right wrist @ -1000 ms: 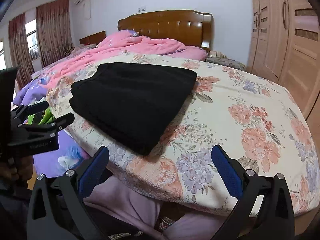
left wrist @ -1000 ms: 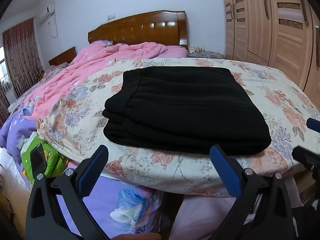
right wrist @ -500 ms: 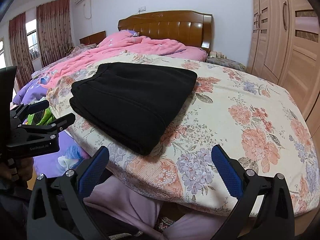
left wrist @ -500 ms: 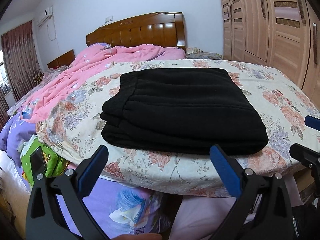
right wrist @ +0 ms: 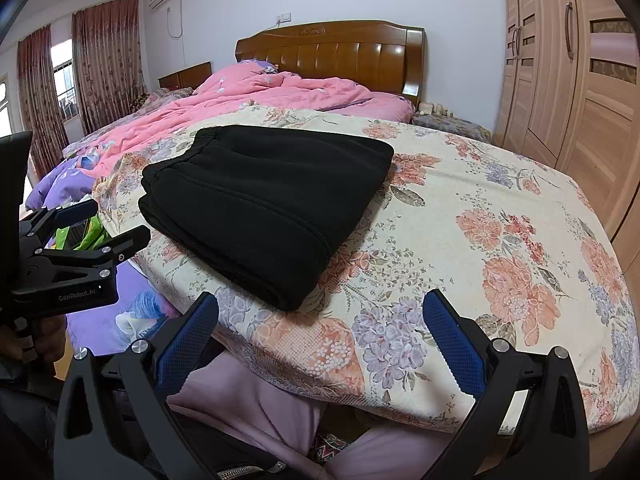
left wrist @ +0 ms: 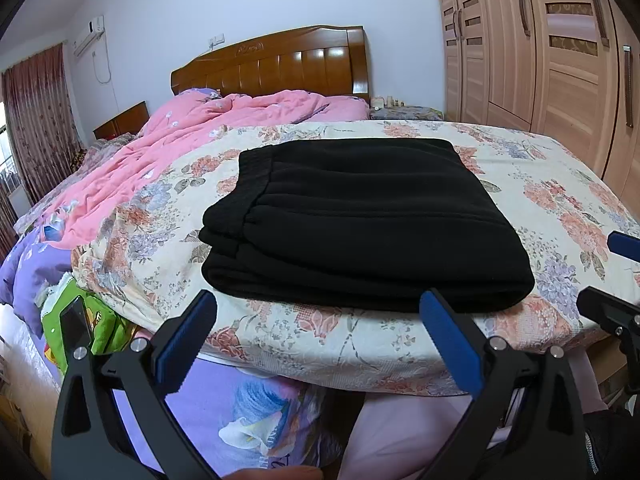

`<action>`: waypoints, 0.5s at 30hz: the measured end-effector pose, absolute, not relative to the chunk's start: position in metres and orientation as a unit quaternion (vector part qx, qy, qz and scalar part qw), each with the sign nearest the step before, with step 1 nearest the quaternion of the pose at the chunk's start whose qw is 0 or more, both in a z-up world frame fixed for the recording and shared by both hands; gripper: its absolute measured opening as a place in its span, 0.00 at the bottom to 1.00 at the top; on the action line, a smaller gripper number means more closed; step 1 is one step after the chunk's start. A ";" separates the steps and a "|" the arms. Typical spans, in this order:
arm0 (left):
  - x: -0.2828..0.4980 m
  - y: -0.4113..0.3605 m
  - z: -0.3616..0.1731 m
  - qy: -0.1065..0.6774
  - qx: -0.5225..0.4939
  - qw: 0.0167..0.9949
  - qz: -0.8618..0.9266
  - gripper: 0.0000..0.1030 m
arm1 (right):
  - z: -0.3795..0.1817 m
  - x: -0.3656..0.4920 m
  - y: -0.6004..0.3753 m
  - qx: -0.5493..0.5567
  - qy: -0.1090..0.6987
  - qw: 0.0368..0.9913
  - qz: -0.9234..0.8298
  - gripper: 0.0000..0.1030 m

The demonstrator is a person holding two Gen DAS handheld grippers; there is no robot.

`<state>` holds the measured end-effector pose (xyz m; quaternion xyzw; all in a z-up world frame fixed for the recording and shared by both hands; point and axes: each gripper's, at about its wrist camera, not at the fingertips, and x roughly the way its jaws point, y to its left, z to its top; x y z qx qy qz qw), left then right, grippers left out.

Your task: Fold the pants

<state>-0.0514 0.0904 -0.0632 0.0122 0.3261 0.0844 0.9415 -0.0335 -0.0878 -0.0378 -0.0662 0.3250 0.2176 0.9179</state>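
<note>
On the near part of the bed, the black fleece pants (left wrist: 352, 220) lie as a folded, stacked rectangle on the floral cream bedspread (left wrist: 560, 200), elastic waistband to the left, rounded fold edge facing you. Judged state: fold looks complete or nearly so.

Your left gripper (left wrist: 316, 340), black frame with blue pads, has its jaws spread wide, holding nothing. It hangs off the near bed edge, and the bundle sits directly ahead of it, just beyond the fingertips. Your right gripper (right wrist: 320, 344) is likewise spread and empty; from it the pants lie ahead and to the left, the near right corner closest.

Key relation: the bundle's long axis appears to run left–right across the left gripper's line of sight. Left hand is nearer and squarer to it; any final tidy or lift would fall to that side first.

Outward: crumpled pink quilt (left wrist: 192, 136) far left, wooden headboard (left wrist: 280, 68) beyond, wooden wardrobe (left wrist: 560, 52) right.
</note>
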 end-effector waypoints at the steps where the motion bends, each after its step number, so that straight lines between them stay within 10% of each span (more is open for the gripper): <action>1: -0.052 0.090 -0.063 0.326 0.012 0.942 0.085 0.98 | -0.038 -0.033 -0.088 -0.066 0.325 0.918 0.218 0.96; 15: -0.050 0.090 -0.063 0.326 0.012 0.942 0.083 0.98 | -0.037 -0.033 -0.088 -0.065 0.325 0.918 0.218 0.96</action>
